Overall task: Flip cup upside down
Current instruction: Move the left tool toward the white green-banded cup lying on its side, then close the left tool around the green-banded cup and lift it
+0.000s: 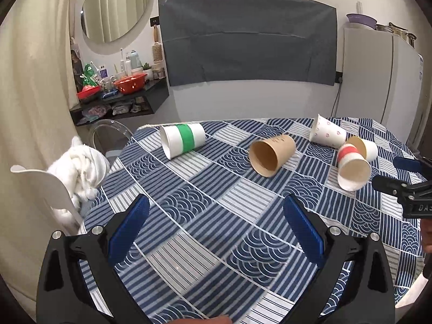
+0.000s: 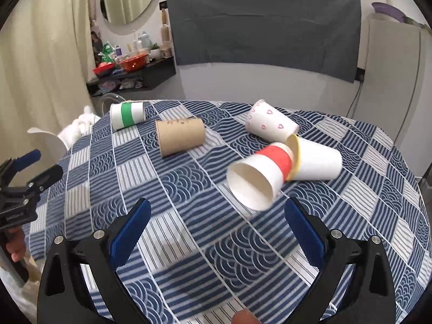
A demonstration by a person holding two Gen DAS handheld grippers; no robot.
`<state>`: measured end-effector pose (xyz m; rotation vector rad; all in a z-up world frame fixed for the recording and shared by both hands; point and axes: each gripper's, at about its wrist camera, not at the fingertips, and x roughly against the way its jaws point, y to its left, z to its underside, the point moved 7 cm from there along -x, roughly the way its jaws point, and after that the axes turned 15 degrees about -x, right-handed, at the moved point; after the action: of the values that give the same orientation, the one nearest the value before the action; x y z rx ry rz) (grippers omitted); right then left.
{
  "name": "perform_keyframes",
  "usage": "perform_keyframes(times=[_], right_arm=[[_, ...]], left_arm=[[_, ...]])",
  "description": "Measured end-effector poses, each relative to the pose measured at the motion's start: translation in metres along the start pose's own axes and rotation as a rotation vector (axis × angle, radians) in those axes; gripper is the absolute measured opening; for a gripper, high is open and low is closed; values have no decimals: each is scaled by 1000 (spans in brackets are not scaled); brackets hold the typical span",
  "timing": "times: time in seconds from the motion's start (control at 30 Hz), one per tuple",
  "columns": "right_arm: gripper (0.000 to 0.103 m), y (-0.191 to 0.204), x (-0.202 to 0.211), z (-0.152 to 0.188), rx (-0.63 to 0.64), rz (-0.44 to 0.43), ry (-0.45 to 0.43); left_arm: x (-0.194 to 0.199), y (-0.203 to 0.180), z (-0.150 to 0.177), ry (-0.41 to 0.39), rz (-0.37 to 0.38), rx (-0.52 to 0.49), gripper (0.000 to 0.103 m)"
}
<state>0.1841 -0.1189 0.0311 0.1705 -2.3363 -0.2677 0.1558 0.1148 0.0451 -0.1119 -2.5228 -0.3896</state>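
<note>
Several paper cups lie on their sides on the blue patterned tablecloth (image 1: 205, 232). A green-banded cup (image 1: 182, 140) is far left, a brown cup (image 1: 271, 156) in the middle, a heart-print cup (image 1: 328, 134) at the back right, and a red-banded cup (image 1: 352, 168) against a plain white cup (image 1: 364, 147). In the right wrist view the red-banded cup (image 2: 260, 174) lies just ahead of my right gripper (image 2: 216, 210), mouth towards me. My left gripper (image 1: 216, 208) is open and empty over the cloth. My right gripper is open and empty too.
A white chair (image 1: 46, 189) with a white cloth bundle (image 1: 81, 167) stands at the table's left edge. A cluttered shelf (image 1: 118, 91) and a white fridge (image 1: 383, 81) stand beyond the table. The table's far edge (image 2: 243, 104) curves close behind the cups.
</note>
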Motion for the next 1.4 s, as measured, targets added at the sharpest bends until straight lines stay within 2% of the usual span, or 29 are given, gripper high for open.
perform_keyframes(times=[0.2,0.47,0.63,0.7,0.83,1.0,1.2,1.3,1.4], right_arm=[[95,25,-31,-27,22,4,55],[95,49,-75,-45,52,3,151],[95,66,-97,-58,95,-1,150],[95,72,-105,-61,114,-6,156],[95,82,-123,-70,138,-21,159],[95,95,-144,-84,166,-51,169],[95,105,-167,-97,187,-68,176],[95,110,-177,-97,202,-76,193],[95,115,-189,-95,248,-48,185]], left_arm=[[-17,37,-16,18,-34,-21,97],[-63,65,-26,68,34,-70,97],[-96,79,-37,93,59,-103,97],[-107,83,-42,67,62,-133,97],[-135,96,-47,76,33,-163,97],[-168,108,-47,102,64,-214,97],[-194,111,-54,74,160,-277,97],[-207,112,-59,64,183,-306,97],[-218,115,-64,33,208,-309,97]])
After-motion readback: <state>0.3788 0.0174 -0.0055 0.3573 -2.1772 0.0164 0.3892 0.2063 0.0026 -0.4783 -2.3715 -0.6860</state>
